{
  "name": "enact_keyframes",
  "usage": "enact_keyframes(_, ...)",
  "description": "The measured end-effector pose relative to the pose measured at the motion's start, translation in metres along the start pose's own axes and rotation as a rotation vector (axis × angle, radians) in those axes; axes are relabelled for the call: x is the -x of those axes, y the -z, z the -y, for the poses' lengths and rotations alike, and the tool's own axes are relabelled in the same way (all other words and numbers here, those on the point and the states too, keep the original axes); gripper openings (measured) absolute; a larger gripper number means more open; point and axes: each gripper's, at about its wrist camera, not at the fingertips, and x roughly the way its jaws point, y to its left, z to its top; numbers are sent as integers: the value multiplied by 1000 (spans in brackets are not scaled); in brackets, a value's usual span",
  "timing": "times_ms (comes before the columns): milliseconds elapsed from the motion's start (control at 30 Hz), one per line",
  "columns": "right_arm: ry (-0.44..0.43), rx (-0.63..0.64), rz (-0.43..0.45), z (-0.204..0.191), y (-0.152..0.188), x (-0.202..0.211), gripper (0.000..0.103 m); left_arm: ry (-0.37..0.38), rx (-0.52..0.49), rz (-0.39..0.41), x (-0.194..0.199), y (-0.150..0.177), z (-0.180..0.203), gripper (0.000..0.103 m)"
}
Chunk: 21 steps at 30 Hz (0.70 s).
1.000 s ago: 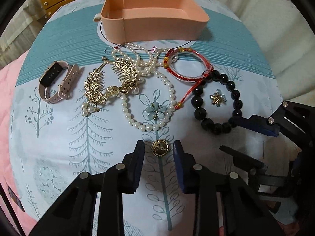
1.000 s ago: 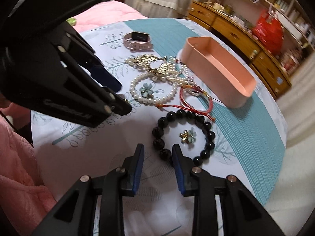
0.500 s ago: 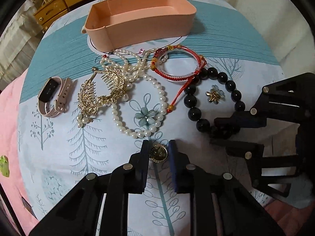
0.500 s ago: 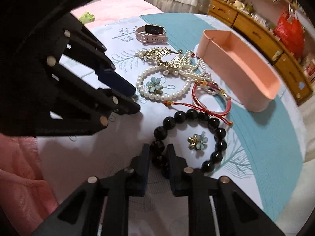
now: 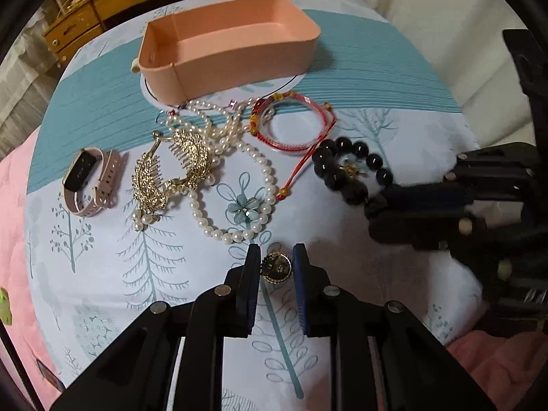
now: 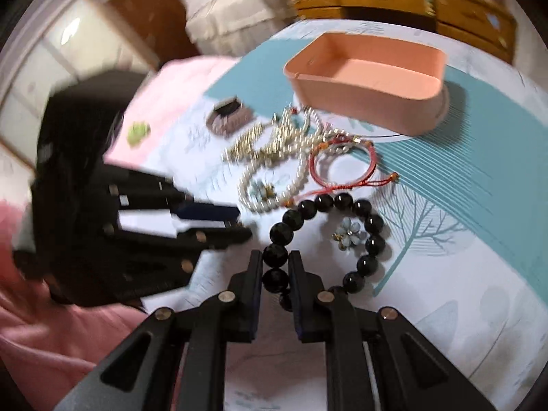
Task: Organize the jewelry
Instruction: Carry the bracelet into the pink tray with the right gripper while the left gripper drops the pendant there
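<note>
A round table (image 5: 394, 78) is covered by a cloth (image 5: 102, 246) printed with pale trees and a teal band. Wooden drawer units (image 5: 113, 3) are set along the far wall. Pink bedding (image 5: 13, 178) is seen beside the table. A cream curtain (image 5: 428, 10) is hung at right.

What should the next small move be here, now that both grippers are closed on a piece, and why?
Probably carry both pieces toward the pink tray, which stands empty beyond the pile. The left gripper is shut on the gold round brooch, and the right gripper pinches the black bead bracelet. Lift the bracelet gently: a small flower piece lies inside its loop.
</note>
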Motion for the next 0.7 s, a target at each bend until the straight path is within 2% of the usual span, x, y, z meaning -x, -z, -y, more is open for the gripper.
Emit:
enact_keyframes(167, -30, -118, 118, -4, -15, 29, 15, 44, -4, 17, 27, -5, -9, 16)
enact_keyframes(433, -16, -171, 296, -15, -52, 77, 15, 99, -40, 77, 77, -46, -18, 17)
enact_keyframes(567, 16, -184, 369, -18, -75, 89, 15, 94, -51, 111, 94, -66, -27, 17)
enact_keyframes(700, 71, -196, 417, -12, -97, 92, 15, 109, -14, 159, 94, -93, -45, 17)
